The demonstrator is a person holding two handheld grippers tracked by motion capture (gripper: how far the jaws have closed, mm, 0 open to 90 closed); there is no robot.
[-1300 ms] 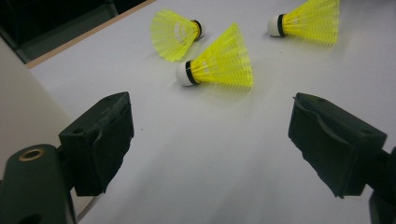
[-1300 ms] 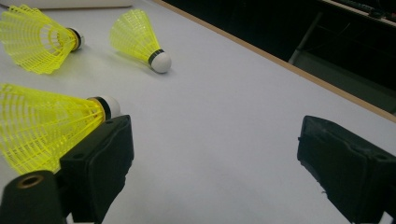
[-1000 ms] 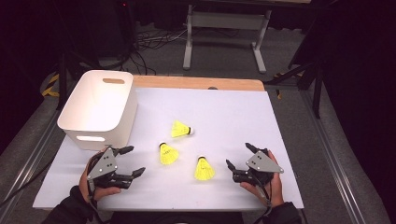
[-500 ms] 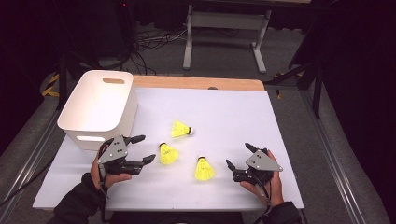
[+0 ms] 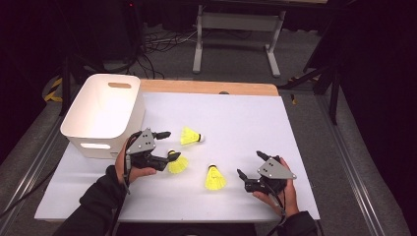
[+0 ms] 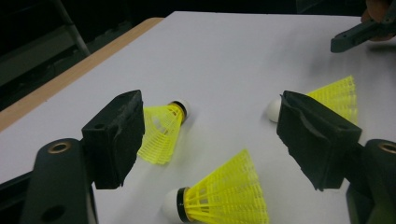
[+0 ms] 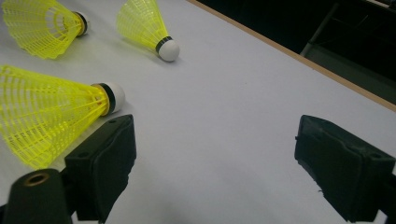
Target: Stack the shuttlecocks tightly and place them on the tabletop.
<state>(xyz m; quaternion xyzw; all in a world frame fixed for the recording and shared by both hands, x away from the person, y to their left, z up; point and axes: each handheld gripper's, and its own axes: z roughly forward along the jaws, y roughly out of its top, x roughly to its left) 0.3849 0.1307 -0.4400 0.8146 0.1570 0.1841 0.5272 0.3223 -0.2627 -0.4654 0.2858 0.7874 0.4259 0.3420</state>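
The left gripper (image 5: 166, 145), jaws wide, straddles a yellow plastic shuttlecock (image 5: 177, 163) at the table's seven o'clock, likely about to grasp it, needing closure around its skirt; the right gripper (image 5: 252, 164) waits open.

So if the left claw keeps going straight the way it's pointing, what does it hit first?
Probably the nearest yellow shuttlecock, which lies low between the open left claw jaws; depth is hard to judge, so it may pass just over it.

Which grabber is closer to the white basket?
Left. The left gripper hovers just beside the white basket, over the shuttlecocks. The right gripper is far across the table.
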